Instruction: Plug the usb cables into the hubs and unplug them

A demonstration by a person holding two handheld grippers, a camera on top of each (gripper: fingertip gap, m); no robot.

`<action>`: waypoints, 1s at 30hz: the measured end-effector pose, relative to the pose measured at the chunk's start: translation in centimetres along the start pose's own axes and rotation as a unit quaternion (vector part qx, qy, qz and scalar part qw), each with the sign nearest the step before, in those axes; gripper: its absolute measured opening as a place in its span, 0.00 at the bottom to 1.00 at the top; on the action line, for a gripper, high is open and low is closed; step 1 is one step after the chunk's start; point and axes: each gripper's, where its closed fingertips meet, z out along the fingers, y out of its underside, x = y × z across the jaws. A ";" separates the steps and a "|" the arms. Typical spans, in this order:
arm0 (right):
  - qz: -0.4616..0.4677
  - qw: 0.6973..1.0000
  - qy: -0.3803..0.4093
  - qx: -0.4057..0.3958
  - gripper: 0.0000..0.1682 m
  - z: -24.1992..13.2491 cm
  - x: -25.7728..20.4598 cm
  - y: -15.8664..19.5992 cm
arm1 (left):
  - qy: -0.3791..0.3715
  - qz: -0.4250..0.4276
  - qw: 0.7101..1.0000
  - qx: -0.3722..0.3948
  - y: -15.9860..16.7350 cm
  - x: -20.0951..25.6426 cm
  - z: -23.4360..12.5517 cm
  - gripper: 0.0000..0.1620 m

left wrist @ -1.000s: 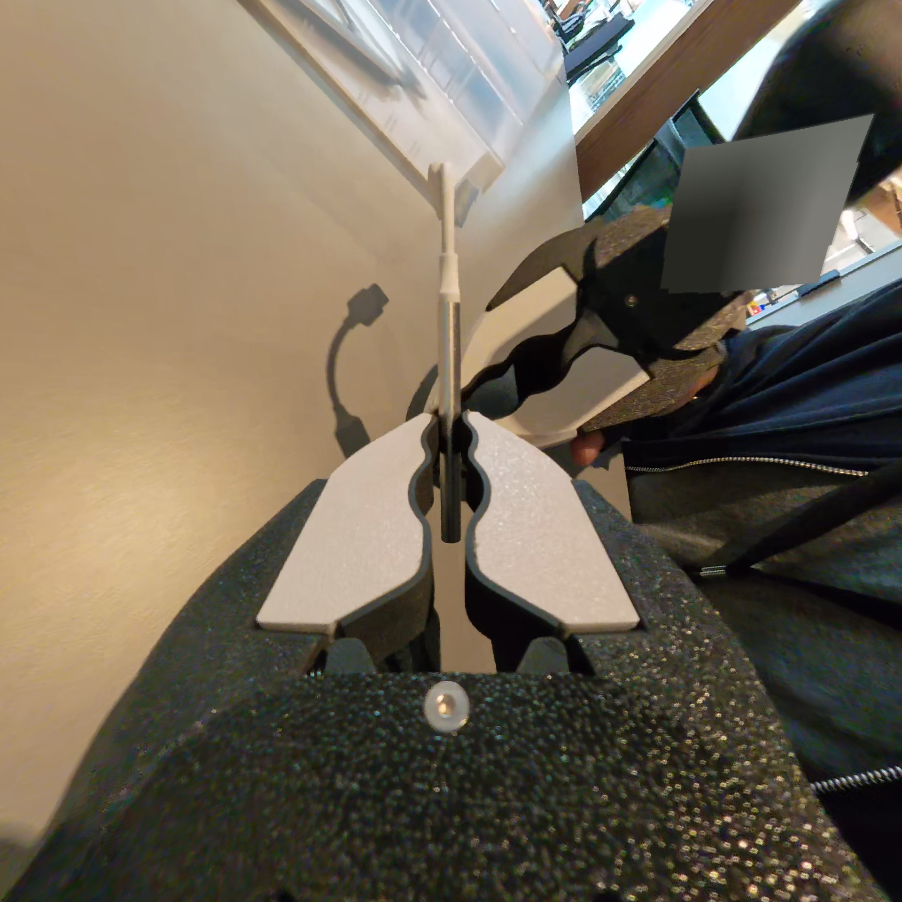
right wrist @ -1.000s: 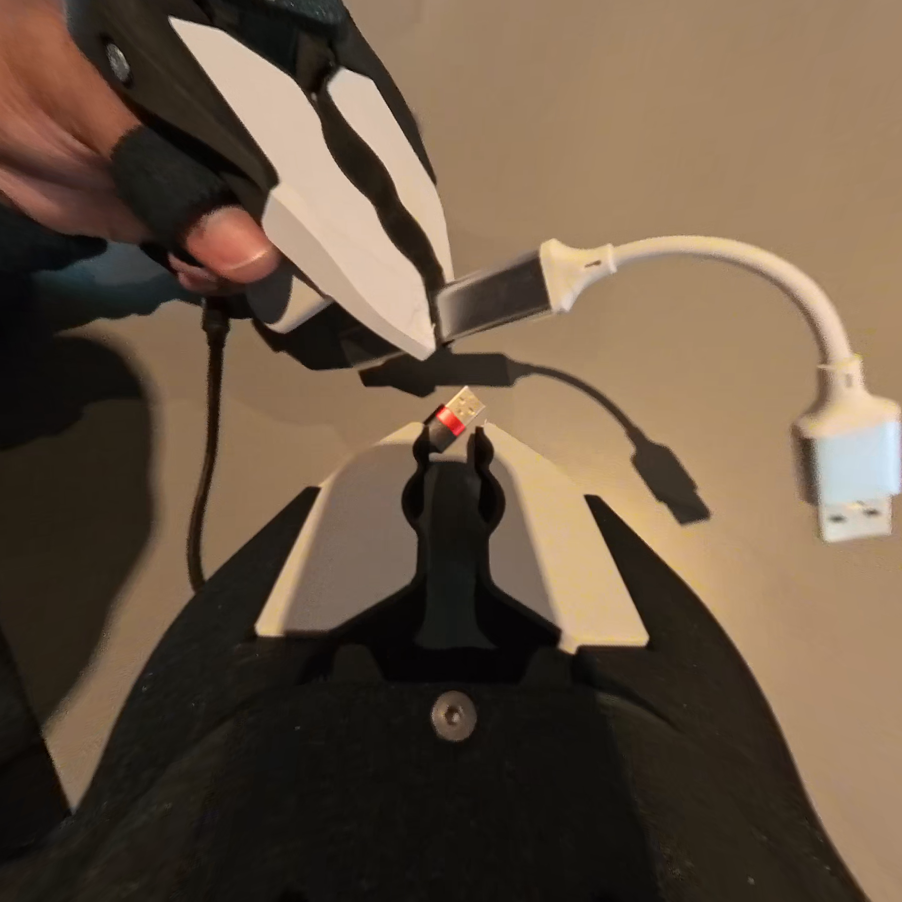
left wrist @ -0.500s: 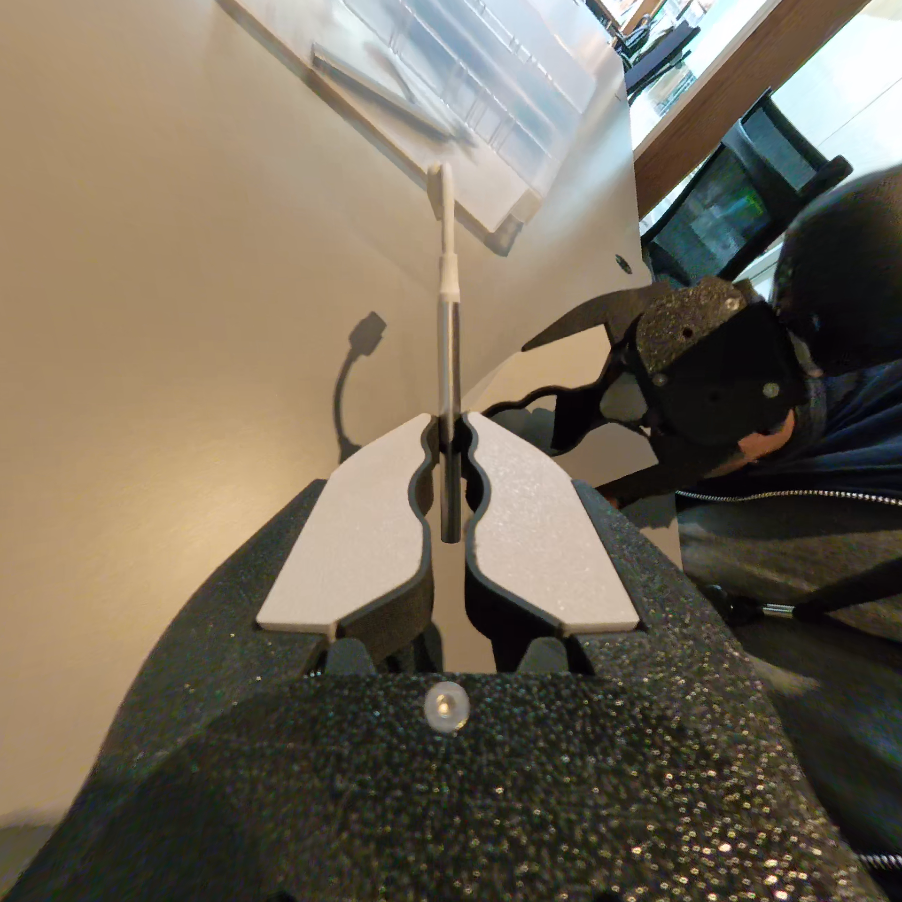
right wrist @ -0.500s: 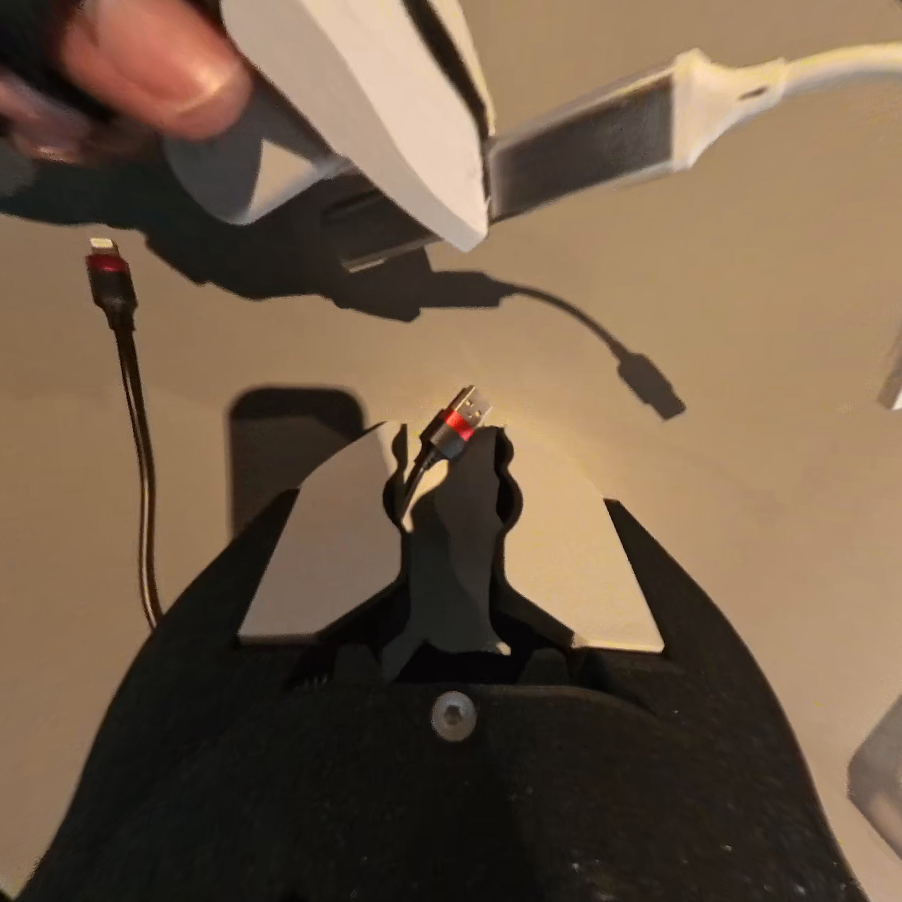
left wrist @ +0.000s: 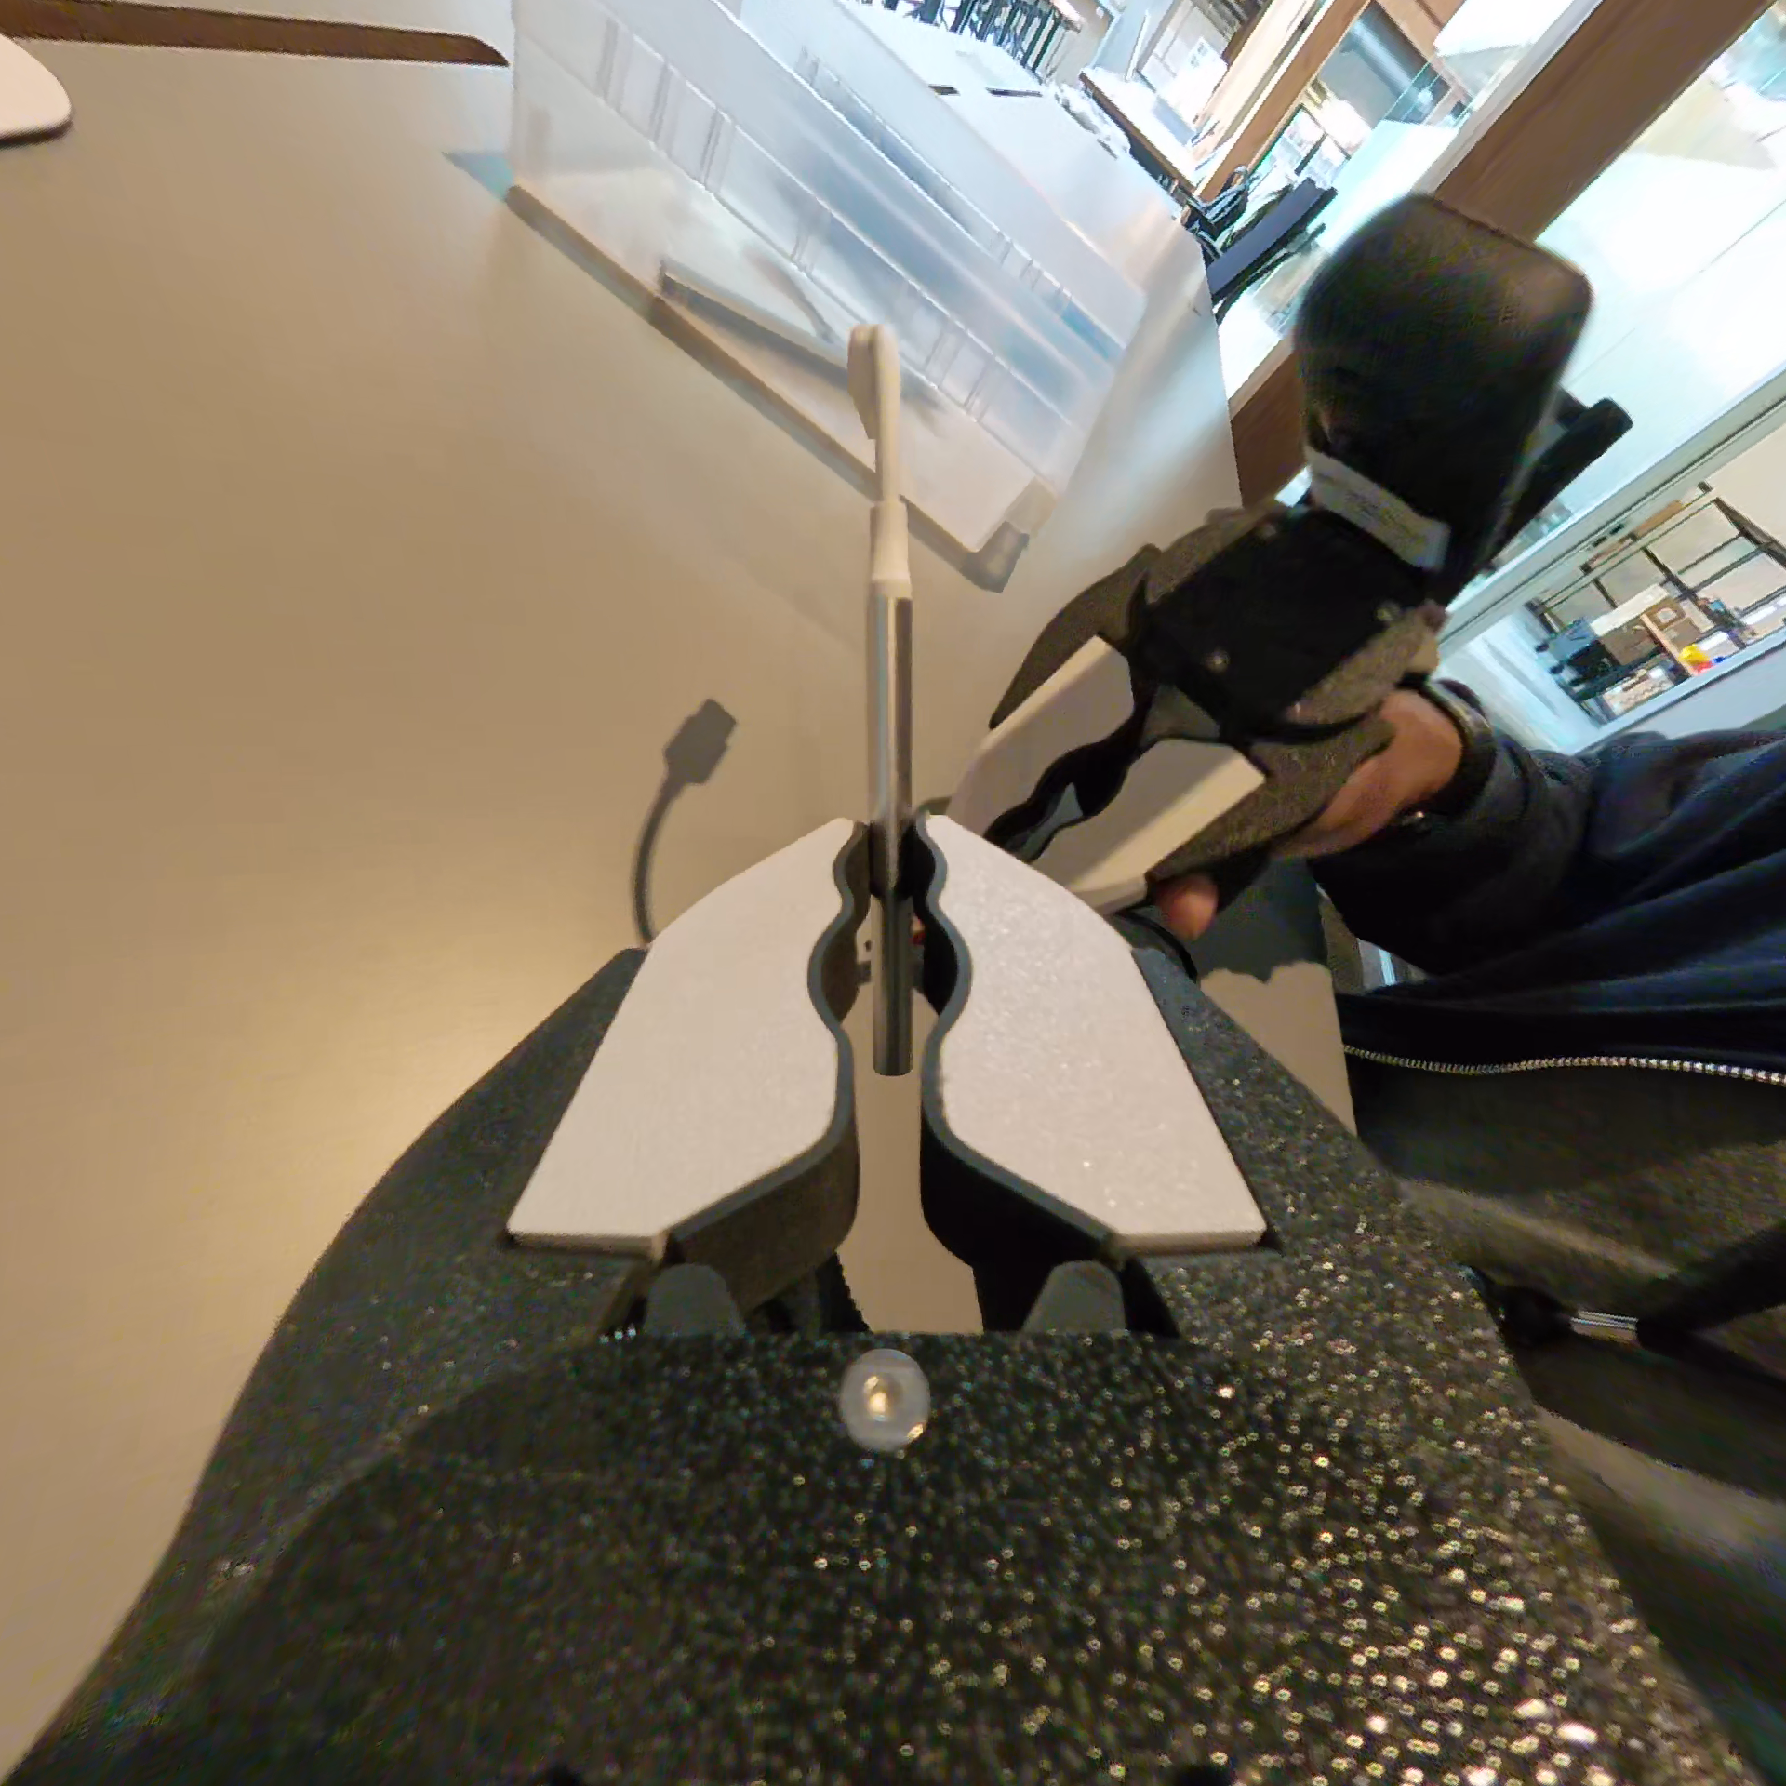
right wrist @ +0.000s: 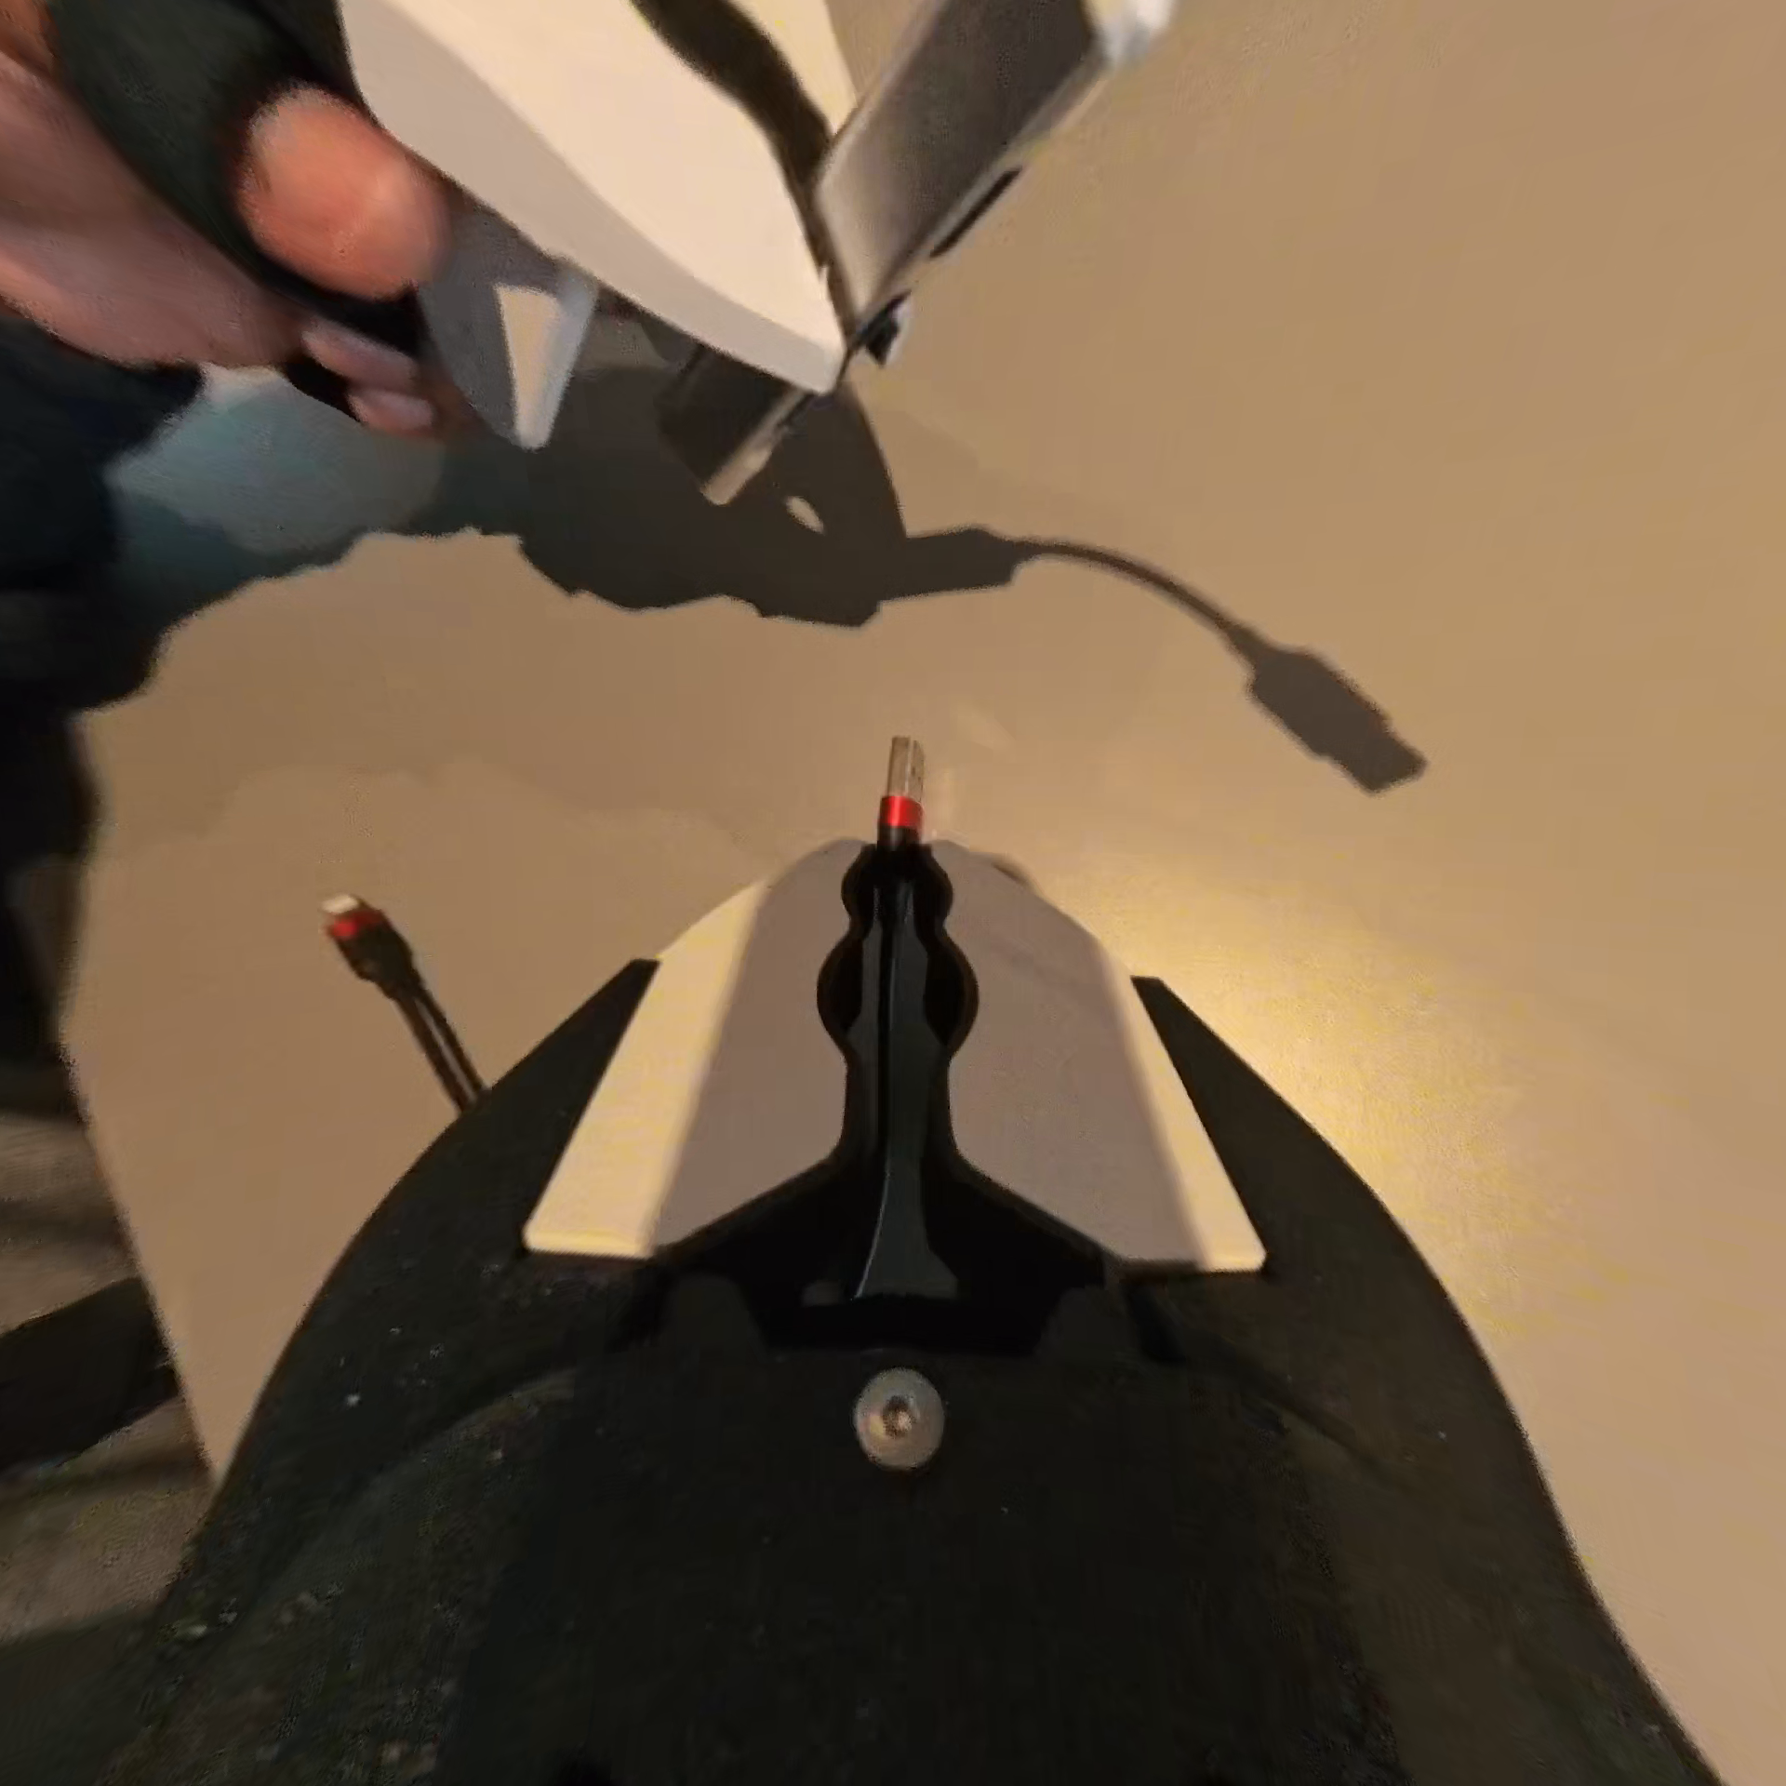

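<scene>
My left gripper [left wrist: 891, 843] is shut on a thin grey USB hub [left wrist: 891, 696], which I see edge-on, with its white cable [left wrist: 878, 435] rising beyond it. The right wrist view shows this gripper's fingers [right wrist: 628, 193] at the top, gripping the hub [right wrist: 952, 164] above the table. My right gripper [right wrist: 904, 850] is shut on the black plug of a USB cable [right wrist: 904, 788]. The plug has a red ring, and its metal tip points forward, toward the hub. The right gripper's fingers [left wrist: 1058, 725] show just right of the hub in the left wrist view.
The cable's other red-banded end [right wrist: 353, 933] lies on the beige table [right wrist: 1353, 1063] at the left. A translucent plastic box [left wrist: 821, 242] stands at the far side. A person's hand [left wrist: 1392, 763] and dark sleeve [left wrist: 1595, 870] are at the right. Some 8 cm of space lies between my two pairs of fingers.
My right gripper opened wide around the crooked plug, then shut on it again; the plug now sits straight and points forward. The hub has come closer above it. My left grasp is unchanged.
</scene>
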 end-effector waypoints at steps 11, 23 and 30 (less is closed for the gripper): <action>0.051 0.944 -0.292 0.142 0.04 -3.1 -1.4 -5.5 | 0.168 0.004 0.980 0.105 -2.2 2.0 -1.9 0.04; 0.154 0.863 -0.422 0.231 0.04 -5.3 -2.3 -8.2 | 0.290 -0.065 0.947 0.124 -2.5 3.4 -2.5 0.04; 0.160 0.862 -0.419 0.236 0.04 -5.7 -2.1 -7.8 | 0.283 -0.077 0.949 0.116 -2.3 3.6 -1.6 0.04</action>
